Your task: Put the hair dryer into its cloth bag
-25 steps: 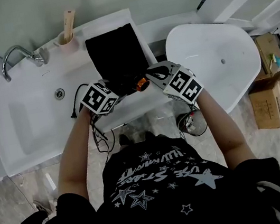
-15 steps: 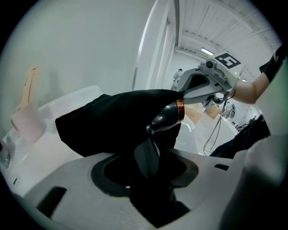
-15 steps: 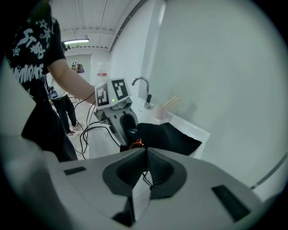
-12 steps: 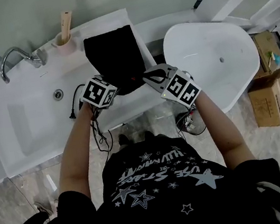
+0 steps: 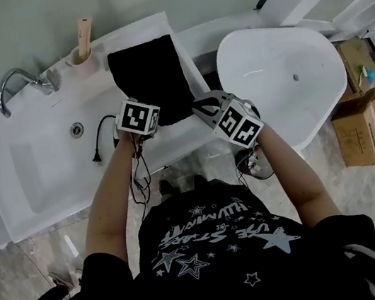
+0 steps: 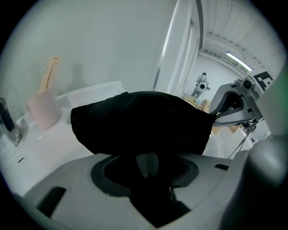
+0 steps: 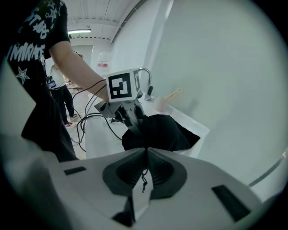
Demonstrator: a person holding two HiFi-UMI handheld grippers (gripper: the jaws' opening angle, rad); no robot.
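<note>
Cord (image 5: 97,134) lies loose on the sink ledge, so it can snag. Left gripper (image 6: 149,177) is clamped on something black, I'd guess the hair dryer's handle. The dryer itself sits hidden inside the cloth bag (image 5: 149,77). Right gripper (image 7: 146,155) pinches just 1 thin drawstring (image 7: 144,179), which could slip and let the mouth sag.

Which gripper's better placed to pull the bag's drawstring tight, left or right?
Right, probably. The right gripper is pinched shut on the thin drawstring leading from the cloth bag, while the left gripper has its jaws full of the bag's black cloth.
</note>
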